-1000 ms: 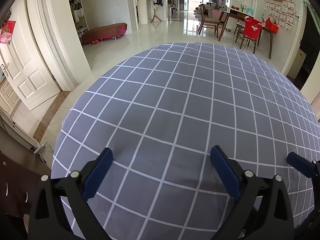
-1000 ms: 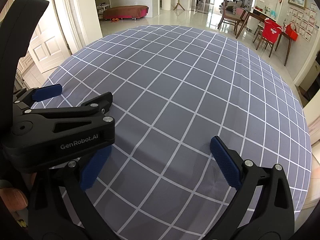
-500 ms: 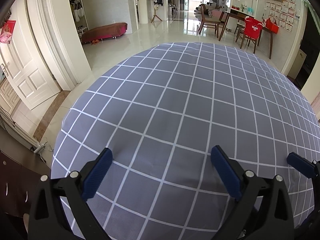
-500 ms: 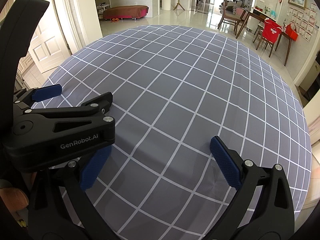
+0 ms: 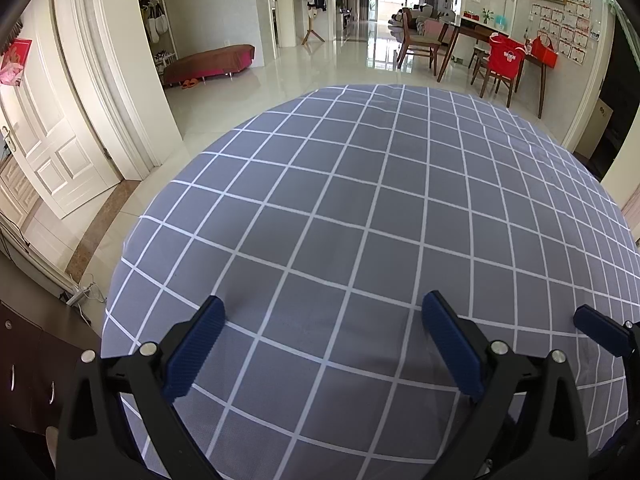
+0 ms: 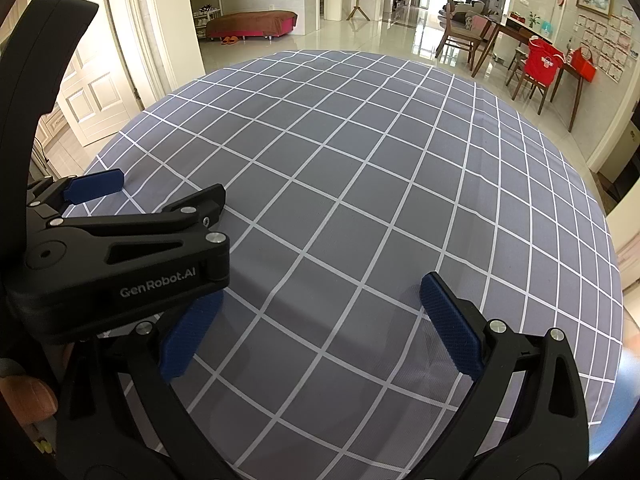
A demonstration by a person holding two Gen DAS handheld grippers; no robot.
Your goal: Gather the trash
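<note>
Between both sets of blue ribbed pads: nothing. Left gripper (image 5: 320, 340) spread wide, empty, low over grey cloth with white grid lines (image 5: 380, 208). Right gripper (image 6: 316, 330) likewise spread and empty, just beside the left one, whose black body (image 6: 120, 264) fills the right view's left side. No trash anywhere on the cloth, no bin or bag in view either. Either collected already or not started; can't tell from these views. Possibly trash below the near edge, hidden by the gripper bodies. Beyond the table: glossy tile floor (image 5: 328, 64), wooden dining chairs (image 5: 420, 44).
</note>
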